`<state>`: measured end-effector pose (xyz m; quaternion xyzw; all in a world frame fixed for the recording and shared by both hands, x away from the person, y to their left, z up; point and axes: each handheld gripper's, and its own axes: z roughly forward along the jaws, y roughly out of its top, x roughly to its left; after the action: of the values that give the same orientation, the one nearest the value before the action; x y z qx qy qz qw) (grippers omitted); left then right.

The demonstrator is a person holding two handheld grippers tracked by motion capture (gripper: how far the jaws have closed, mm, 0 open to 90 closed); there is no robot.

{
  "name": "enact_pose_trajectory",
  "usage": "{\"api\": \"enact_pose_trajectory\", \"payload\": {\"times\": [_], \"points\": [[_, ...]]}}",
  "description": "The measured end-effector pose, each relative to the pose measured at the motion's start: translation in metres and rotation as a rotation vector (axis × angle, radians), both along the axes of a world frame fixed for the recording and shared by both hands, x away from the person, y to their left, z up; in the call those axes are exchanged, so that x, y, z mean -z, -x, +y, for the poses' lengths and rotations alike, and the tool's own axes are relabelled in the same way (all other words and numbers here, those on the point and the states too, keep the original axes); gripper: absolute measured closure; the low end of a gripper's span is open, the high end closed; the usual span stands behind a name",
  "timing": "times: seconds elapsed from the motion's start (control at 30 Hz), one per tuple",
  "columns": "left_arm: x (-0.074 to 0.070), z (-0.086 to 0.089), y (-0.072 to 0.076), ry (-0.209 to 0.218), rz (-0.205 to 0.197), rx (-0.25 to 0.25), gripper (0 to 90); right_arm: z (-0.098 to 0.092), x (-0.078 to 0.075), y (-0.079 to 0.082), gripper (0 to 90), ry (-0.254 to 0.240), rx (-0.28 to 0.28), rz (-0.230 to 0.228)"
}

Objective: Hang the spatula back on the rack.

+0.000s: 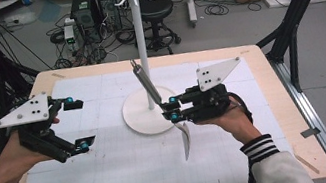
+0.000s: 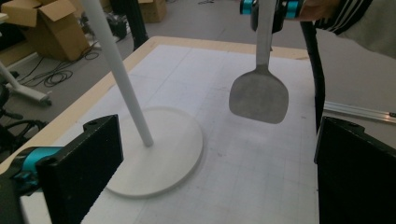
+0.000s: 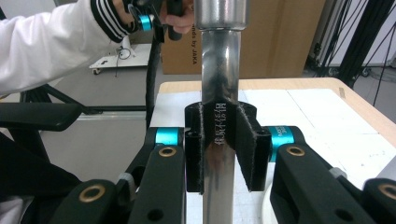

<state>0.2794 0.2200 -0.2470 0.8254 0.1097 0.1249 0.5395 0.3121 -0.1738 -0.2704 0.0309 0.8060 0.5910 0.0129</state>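
The desk (image 1: pixel 283 151) gives plenty of white mat at 6 o'clock and 9 o'clock of the stand, but its wooden rim is close at 3 o'clock, just beyond the right hand's wrist, so a wide swing that way could carry the load past the edge. The white hanging stand (image 1: pixel 142 49) rises at 12 o'clock of the mat, tall and thin on a round base (image 2: pixel 154 158); I judge a knock on its pole could rock or tip it, since the spatula (image 1: pixel 147 86) sits just beside it with its handle tip slanting up toward 11 o'clock and its blade (image 2: pixel 259 97) hanging clear above the mat. The right claw (image 1: pixel 173 109) is clamped tight on the polished shaft (image 3: pixel 219 140), and smooth steel like that may slide or twist between the pads. The left claw (image 1: pixel 79 125) stands wide with nothing in it at 9 o'clock, well apart from the stand.
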Motion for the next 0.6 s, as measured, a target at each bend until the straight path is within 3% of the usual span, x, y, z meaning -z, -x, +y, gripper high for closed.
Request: {"api": "enact_pose_trajectory", "payload": {"times": [0.6], "points": [[-0.038,-0.051,-0.01,-0.015,-0.023,0.143,1.8,0.003,0.001,-0.001,74.8,0.012,-0.014,0.0]]}}
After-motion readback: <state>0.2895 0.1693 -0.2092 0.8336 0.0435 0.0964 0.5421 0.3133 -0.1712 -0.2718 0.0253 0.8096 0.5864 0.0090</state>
